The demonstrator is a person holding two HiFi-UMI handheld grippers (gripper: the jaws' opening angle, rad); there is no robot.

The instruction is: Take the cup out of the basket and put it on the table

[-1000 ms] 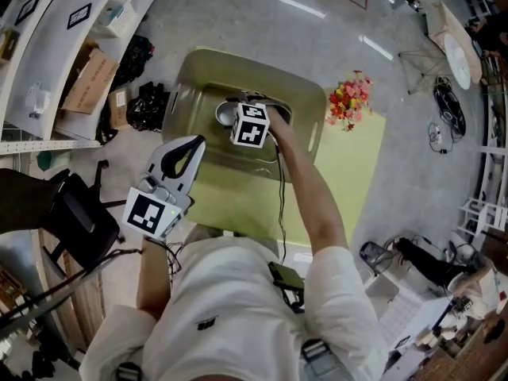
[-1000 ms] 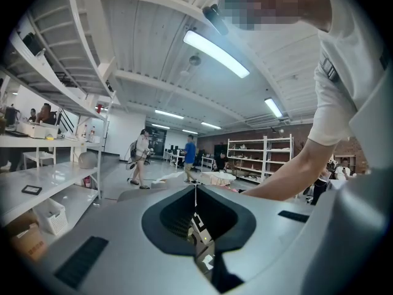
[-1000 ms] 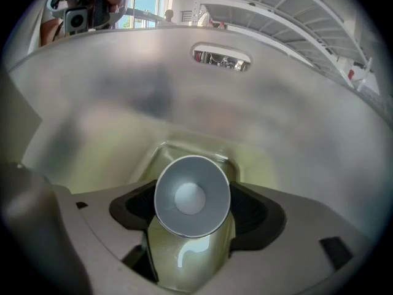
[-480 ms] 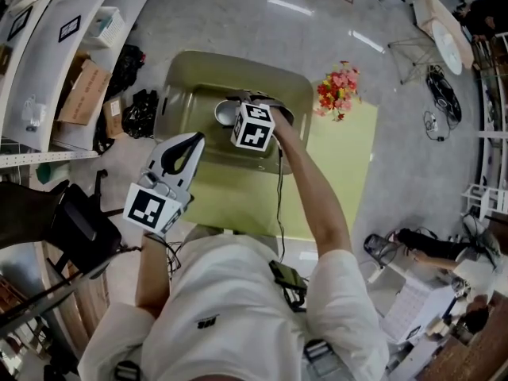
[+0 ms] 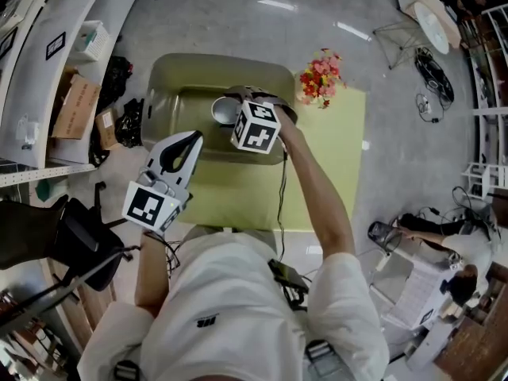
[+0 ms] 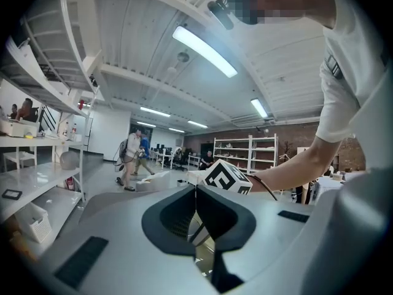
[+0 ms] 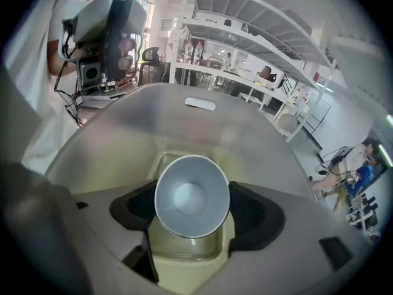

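2 moves remain, we judge: with the right gripper (image 5: 242, 105) jaws pinching the cup (image 7: 191, 195) in the basket (image 5: 171, 70) and the left gripper (image 6: 196, 196) jaws pressed together, we lift clear, then set down on the table (image 5: 333, 161).

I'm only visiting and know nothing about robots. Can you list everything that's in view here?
cup: one, silvery, between the right gripper's jaws, over the basket
basket: one, olive green, on the table's far end
table: one, yellow-green, in front of the person
flowers: one bunch, red and yellow, at the table's far edge, right of the basket
boxes: at least two, brown cardboard, on the floor at left
bags: a few, black, beside the boxes
chair: one, black, left of the person
right gripper: grey, shut on the cup
left gripper: grey, shut, empty
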